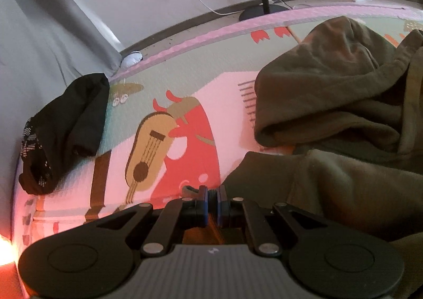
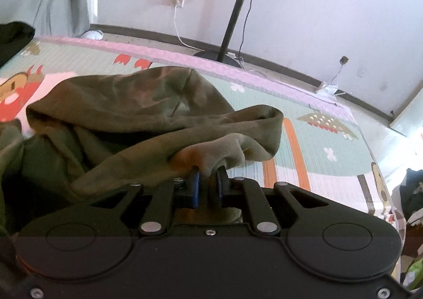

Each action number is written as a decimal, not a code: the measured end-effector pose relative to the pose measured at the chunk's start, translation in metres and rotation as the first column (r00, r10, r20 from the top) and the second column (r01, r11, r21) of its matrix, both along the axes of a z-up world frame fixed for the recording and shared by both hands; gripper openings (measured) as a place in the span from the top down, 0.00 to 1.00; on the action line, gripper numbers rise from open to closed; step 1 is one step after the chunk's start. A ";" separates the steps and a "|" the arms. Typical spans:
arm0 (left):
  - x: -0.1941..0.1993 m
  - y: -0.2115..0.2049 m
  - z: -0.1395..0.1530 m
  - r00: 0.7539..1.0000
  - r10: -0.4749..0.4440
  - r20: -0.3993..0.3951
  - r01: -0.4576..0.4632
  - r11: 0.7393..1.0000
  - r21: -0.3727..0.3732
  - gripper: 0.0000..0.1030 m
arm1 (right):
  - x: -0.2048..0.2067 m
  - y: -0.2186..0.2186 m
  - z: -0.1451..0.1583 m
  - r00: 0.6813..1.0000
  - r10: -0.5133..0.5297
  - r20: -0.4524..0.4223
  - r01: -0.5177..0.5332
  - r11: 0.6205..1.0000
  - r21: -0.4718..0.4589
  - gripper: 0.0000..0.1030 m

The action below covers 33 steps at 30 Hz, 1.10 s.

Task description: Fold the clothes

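Observation:
An olive green hoodie (image 1: 330, 103) lies crumpled on the cartoon play mat (image 1: 185, 103), its hood bunched toward the far side. At the bottom of the left wrist view, my left gripper (image 1: 211, 194) is shut at the hoodie's near left edge. A thin strip of dark ribbed cloth sits between the pads and a small tab pokes out beside the left finger. In the right wrist view the hoodie (image 2: 127, 114) fills the middle and left. My right gripper (image 2: 208, 174) is shut on a bunched fold of it and holds that fold a little above the mat (image 2: 330, 135).
A folded black garment (image 1: 66, 127) lies at the mat's left edge beside a grey curtain (image 1: 39, 48). A black lamp stand and base (image 1: 261, 9) with cables stand behind the mat by the wall. More clothes (image 2: 409, 193) are piled at the right edge.

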State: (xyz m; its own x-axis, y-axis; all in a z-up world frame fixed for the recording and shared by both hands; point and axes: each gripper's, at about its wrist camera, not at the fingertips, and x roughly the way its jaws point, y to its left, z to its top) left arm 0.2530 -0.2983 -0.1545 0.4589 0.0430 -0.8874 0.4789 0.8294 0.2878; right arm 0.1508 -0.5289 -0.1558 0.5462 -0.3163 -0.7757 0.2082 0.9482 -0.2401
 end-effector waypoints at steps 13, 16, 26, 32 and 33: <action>0.039 0.001 0.005 0.989 0.147 0.016 -0.147 0.989 -0.030 0.93 | 0.053 -0.009 -0.011 0.999 -0.026 0.036 0.026 1.000 0.002 0.90; 0.043 0.004 0.004 0.986 0.168 -0.010 -0.169 0.985 -0.043 0.93 | 0.063 -0.010 -0.015 1.000 -0.020 0.016 0.020 1.000 0.006 0.89; 0.041 0.005 0.027 0.985 0.169 -0.022 -0.170 0.983 -0.071 0.80 | 0.058 -0.020 0.007 0.999 -0.025 0.019 0.023 0.995 0.093 0.65; 0.030 0.006 0.054 0.991 0.133 0.005 -0.132 0.986 -0.106 0.54 | 0.043 -0.018 0.046 0.999 -0.007 0.053 -0.001 0.991 0.132 0.61; 0.025 0.007 0.058 0.993 0.119 0.005 -0.117 0.986 -0.115 0.53 | 0.039 -0.015 0.050 0.999 0.010 0.049 -0.017 0.991 0.136 0.60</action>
